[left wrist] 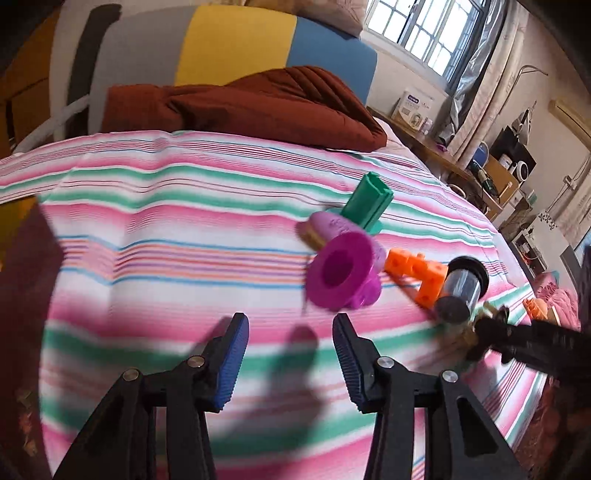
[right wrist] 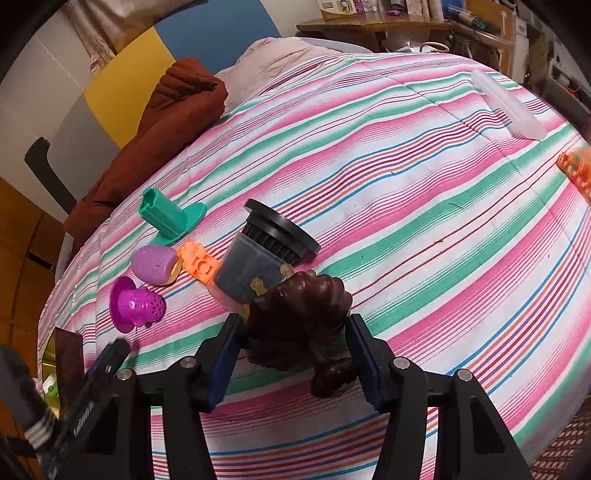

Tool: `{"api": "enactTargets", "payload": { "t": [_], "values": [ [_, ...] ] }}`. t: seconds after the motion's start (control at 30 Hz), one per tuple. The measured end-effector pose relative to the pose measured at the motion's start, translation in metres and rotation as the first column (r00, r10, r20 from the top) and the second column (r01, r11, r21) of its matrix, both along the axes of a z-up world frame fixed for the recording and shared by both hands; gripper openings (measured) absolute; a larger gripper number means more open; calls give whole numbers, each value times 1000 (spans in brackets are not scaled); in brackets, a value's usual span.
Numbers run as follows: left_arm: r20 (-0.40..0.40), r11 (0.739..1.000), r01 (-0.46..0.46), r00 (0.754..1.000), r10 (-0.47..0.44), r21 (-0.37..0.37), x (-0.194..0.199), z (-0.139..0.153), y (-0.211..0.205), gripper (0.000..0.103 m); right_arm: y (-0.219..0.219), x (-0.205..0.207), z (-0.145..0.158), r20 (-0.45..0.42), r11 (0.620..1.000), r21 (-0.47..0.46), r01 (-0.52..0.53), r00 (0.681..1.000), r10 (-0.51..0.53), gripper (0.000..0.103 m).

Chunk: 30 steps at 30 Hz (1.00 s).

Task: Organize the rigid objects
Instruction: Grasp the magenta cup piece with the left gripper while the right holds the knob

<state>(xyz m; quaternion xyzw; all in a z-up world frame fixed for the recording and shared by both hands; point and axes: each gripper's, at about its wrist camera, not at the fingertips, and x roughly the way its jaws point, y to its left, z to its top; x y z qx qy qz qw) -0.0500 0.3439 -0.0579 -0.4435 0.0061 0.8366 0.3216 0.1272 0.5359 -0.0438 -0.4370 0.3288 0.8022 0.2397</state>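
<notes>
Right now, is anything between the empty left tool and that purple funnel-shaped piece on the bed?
Nothing visible. The left tool is open and empty, with only bare striped bedspread between its fingers and the purple piece. The orange block and dark canister lie off to its right.

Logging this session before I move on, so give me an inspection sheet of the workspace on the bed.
Surface: striped bedspread, wrinkled, on a bed.
Job's things: green stand, lilac egg-shaped toy, magenta strainer cap, orange block, dark filter canister, grouped closely; clear tube and an orange piece apart.
Clutter: brown folded blanket.
Grippers: left gripper open, empty, short of the cap; right gripper shut on a dark brown knobbly toy.
Cables: nothing seen.
Surroundings: window, crowded desk.
</notes>
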Motion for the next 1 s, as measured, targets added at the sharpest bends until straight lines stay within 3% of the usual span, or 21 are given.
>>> {"api": "enactTargets", "payload": {
  "t": [0.27, 0.4, 0.47, 0.67, 0.87, 0.93, 1.0],
  "values": [
    [-63, 998, 69, 996, -69, 5, 3, 28, 32, 50, 2, 0, -1, -1, 1000, -11, -3, 1000, 3, 58],
    [-121, 996, 62, 990, -68, -56, -10, 40, 62, 50, 2, 0, -1, 4, 1000, -4, -12, 1000, 12, 59],
    [-104, 996, 44, 993, -52, -84, -24, 38, 67, 50, 2, 0, -2, 8, 1000, -1, -16, 1000, 16, 59],
    [-21, 996, -85, 996, 85, -29, -48, 28, 14, 50, 3, 0, -3, 11, 1000, -7, -16, 1000, 16, 59],
    [81, 978, -211, 974, 210, -3, -43, 10, -40, 48, 3, 1, -2, 13, 1000, -9, -15, 1000, 15, 59],
    [79, 974, -224, 972, 221, 24, -33, 10, -48, 48, 3, 1, -2, 13, 1000, -11, -13, 1000, 14, 59],
    [24, 978, -200, 980, 199, 54, -21, 16, -48, 50, 2, 1, -2, 13, 1000, -12, -12, 1000, 12, 59]
  ]
}}
